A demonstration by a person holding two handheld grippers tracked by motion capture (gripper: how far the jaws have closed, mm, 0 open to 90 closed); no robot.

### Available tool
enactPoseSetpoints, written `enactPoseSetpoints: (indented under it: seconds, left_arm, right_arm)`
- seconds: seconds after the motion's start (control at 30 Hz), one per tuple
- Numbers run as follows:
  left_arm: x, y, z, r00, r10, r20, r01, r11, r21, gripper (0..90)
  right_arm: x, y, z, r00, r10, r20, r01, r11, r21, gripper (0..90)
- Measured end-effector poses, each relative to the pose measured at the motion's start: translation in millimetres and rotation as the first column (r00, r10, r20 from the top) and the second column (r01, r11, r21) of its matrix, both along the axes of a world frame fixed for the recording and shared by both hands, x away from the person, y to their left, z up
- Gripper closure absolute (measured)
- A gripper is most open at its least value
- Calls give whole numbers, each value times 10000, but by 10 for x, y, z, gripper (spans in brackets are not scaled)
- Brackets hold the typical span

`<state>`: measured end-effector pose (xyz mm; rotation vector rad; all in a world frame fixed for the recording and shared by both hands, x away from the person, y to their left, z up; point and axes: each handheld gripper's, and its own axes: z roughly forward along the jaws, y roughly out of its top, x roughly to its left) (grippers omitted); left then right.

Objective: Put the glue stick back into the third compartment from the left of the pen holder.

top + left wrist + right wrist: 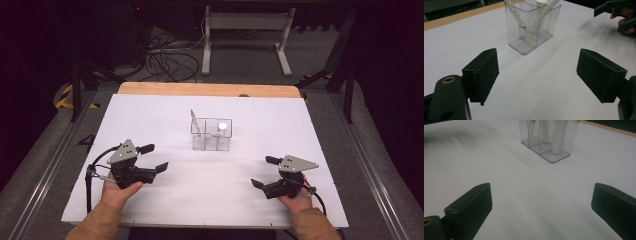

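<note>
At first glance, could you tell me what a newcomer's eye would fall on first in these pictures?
Most likely the clear plastic holder, alone at the middle of the white table, with a white tube upright in one compartment and a thin stick leaning in another. Next come the left gripper and right gripper, near the table's front edge on either side, jaws open and empty, turned inward.

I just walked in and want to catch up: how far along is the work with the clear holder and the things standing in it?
Done: the clear holder already has a white tube and a thin stick standing in its compartments. In hand: nothing; the left gripper and the right gripper sit open on either side, apart from the holder. Left: any handling of the holder or its contents, since neither gripper has reached it yet.
</note>
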<state>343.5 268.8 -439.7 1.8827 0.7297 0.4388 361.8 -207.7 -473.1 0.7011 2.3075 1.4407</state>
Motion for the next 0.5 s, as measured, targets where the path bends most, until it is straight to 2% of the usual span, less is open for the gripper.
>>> enactPoseSetpoints:
  seconds: [0.13,0.17,0.3,0.4,0.5]
  left_arm:
    - [-46,48,-89,9999,65,-139,-63,9999,109,184]
    - [-51,66,-111,9999,129,-70,-127,9998,166,183]
    - [-85,129,-196,9992,281,-298,-281,9996,-12,180]
    - [-120,175,-248,9986,462,-263,-465,9988,-137,182]
    - [-165,213,-311,9972,706,-228,-708,9975,-83,183]
  right_arm:
    - [-2,0,1,10000,-8,-8,8,10000,14,37]
    - [-2,0,1,10000,-11,-7,11,10000,16,37]
    - [-4,0,2,10000,-12,-7,12,10000,18,37]
    - [-5,0,2,10000,-8,-8,8,10000,19,36]
    - [-4,-2,3,10000,-7,-14,7,10000,26,36]
